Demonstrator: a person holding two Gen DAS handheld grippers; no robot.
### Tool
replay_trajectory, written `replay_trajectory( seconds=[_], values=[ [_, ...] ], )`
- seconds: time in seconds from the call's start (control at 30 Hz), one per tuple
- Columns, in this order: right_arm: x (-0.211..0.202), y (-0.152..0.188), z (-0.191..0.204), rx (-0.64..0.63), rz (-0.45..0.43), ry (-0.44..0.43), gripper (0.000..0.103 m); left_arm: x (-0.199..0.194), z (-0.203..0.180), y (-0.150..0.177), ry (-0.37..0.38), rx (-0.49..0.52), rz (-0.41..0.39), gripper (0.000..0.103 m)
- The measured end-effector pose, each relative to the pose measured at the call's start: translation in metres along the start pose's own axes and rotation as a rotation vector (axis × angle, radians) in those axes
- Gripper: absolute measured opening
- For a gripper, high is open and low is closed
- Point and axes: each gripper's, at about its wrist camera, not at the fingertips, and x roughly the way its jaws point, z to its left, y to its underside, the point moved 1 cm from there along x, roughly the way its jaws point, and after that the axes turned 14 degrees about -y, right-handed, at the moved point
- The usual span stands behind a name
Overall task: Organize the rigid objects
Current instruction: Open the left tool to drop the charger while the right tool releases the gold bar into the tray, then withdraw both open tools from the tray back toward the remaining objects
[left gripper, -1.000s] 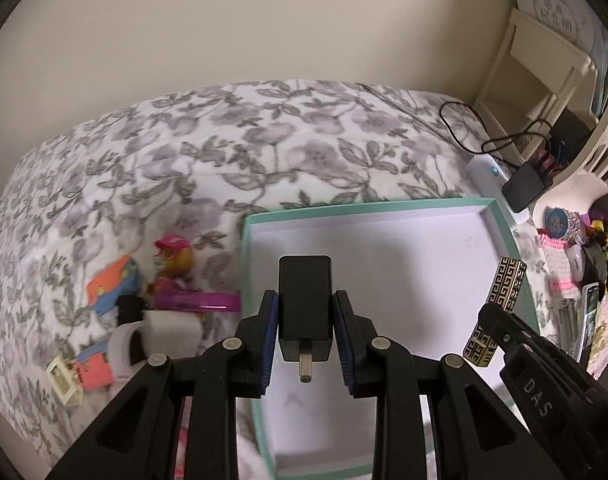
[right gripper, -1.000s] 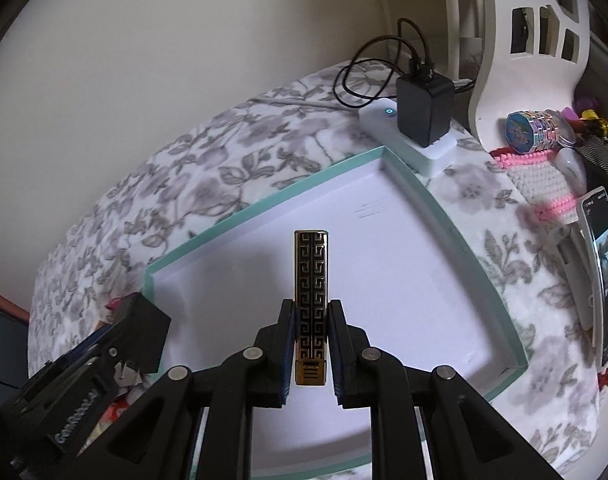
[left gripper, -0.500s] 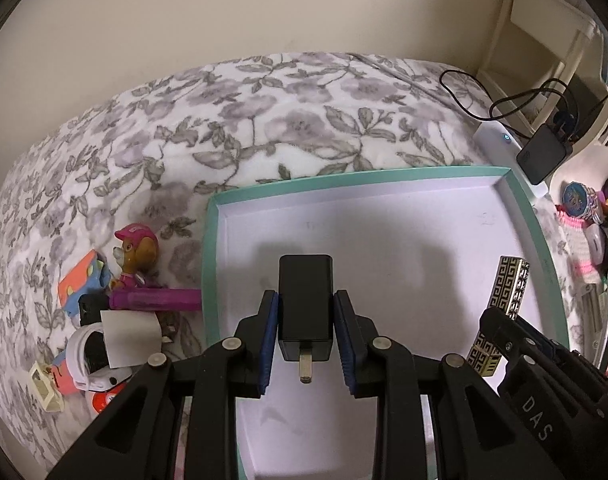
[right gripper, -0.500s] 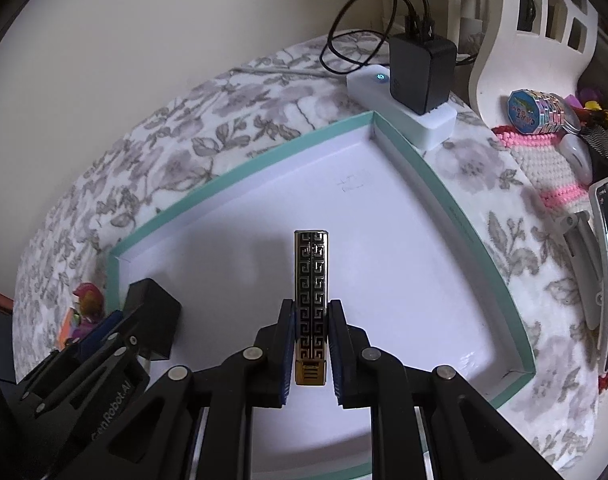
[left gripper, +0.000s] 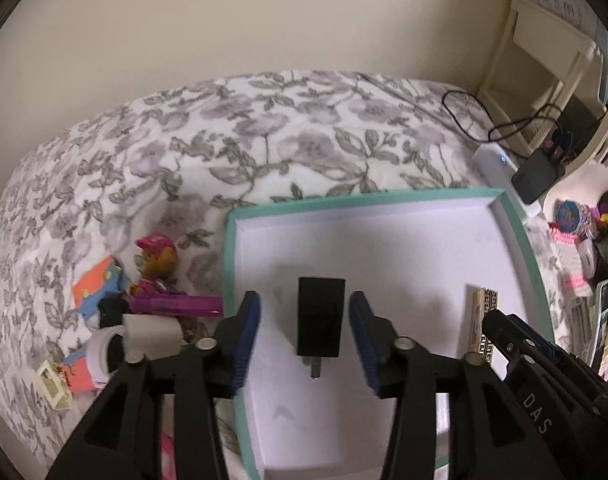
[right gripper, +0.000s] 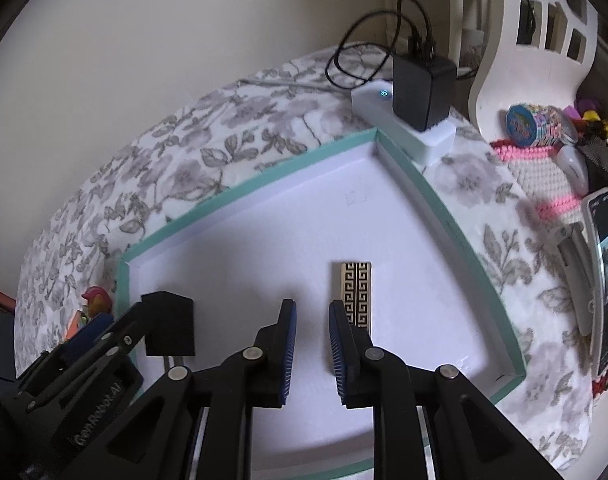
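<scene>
On floral bedspread (left gripper: 263, 148), teal-rimmed tray (left gripper: 229, 264) collecting rigid items: black charger (left gripper: 319, 322) lying flat inside between released left gripper (left gripper: 305, 340) blades, patterned bar (right gripper: 355, 292) resting just right of spread right gripper (right gripper: 312, 344).

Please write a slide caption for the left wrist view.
Open left tongs around black plastic charger block lying in teal-rimmed white tray.

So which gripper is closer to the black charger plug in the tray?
Left. The left gripper is open with the black charger plug between its fingers; the right gripper is off beside the patterned lighter.
</scene>
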Motion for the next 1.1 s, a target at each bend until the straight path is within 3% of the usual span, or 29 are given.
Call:
replay_trajectory(
  seconds=[0.1,0.3,0.4,0.5,0.87,1.0,1.1],
  values=[
    [-0.006,-0.001,0.003,-0.011,-0.016,-0.001,0.023,-0.009,0.009,-0.003,-0.018,-0.021,-0.027,0.070],
    [-0.012,0.001,0.010,-0.040,-0.035,0.008,0.042,-0.014,0.031,0.000,-0.045,-0.067,-0.029,0.072],
    [-0.011,0.004,0.012,-0.057,-0.035,0.022,0.057,-0.013,0.037,0.004,-0.070,-0.063,-0.025,0.074],
    [-0.008,0.008,0.015,-0.076,-0.026,0.022,0.066,-0.014,0.045,0.009,-0.078,-0.078,-0.027,0.091],
    [-0.008,0.023,0.021,-0.124,-0.024,0.014,0.103,-0.016,0.080,0.024,-0.116,-0.134,-0.027,0.093],
    [-0.009,0.026,0.026,-0.150,-0.029,0.012,0.103,-0.020,0.096,0.029,-0.122,-0.168,-0.047,0.102],
    [-0.010,0.027,0.028,-0.156,-0.034,-0.017,0.103,-0.023,0.107,0.033,-0.127,-0.189,-0.082,0.102]
  ],
)
